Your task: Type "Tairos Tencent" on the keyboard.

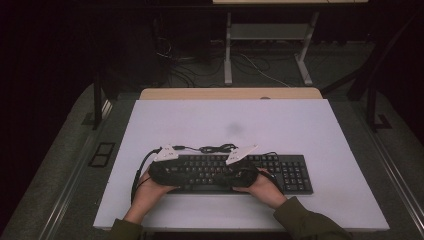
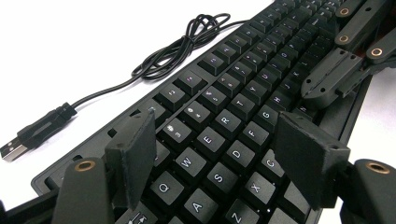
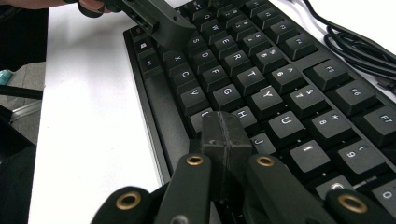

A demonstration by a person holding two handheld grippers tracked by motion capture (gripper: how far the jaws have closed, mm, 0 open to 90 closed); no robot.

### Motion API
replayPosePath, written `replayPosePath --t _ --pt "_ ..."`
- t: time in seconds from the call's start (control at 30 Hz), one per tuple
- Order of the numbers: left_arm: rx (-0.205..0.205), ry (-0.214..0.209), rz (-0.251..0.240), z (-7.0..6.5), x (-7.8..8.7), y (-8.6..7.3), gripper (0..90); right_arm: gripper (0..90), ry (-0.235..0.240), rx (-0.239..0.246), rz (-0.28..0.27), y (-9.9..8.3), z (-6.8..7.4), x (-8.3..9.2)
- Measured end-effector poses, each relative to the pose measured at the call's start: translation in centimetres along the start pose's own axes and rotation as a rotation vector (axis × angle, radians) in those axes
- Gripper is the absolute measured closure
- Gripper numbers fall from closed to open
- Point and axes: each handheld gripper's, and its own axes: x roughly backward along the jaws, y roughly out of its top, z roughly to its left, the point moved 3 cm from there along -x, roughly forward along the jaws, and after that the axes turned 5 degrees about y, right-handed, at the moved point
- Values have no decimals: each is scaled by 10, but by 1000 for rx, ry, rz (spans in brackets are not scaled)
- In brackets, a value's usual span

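1. On the white table (image 1: 310,125), near its front edge, lies a black keyboard (image 1: 280,172); dark floor surrounds.
2. Left gripper (image 2: 212,154) spread above the keys.
3. Right gripper (image 3: 225,135) pressed together.

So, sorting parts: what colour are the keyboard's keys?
Black with pale legends; the keyboard shows best in the left gripper view.

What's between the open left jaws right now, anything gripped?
Nothing gripped. In the left gripper view the left gripper is open above the keyboard, and between its jaws lie only keys, roughly the W, E, S and D area.
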Motion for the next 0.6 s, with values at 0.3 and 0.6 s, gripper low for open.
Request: replayPosePath --t 0.3,0.6 --pt "-2 -1 -3 -1 0 2 301 880 -3 -4 -14 1 -1 3" --pt "-16 -20 -7 -4 -5 8 444 795 2 -10 -52 3 -4 12"
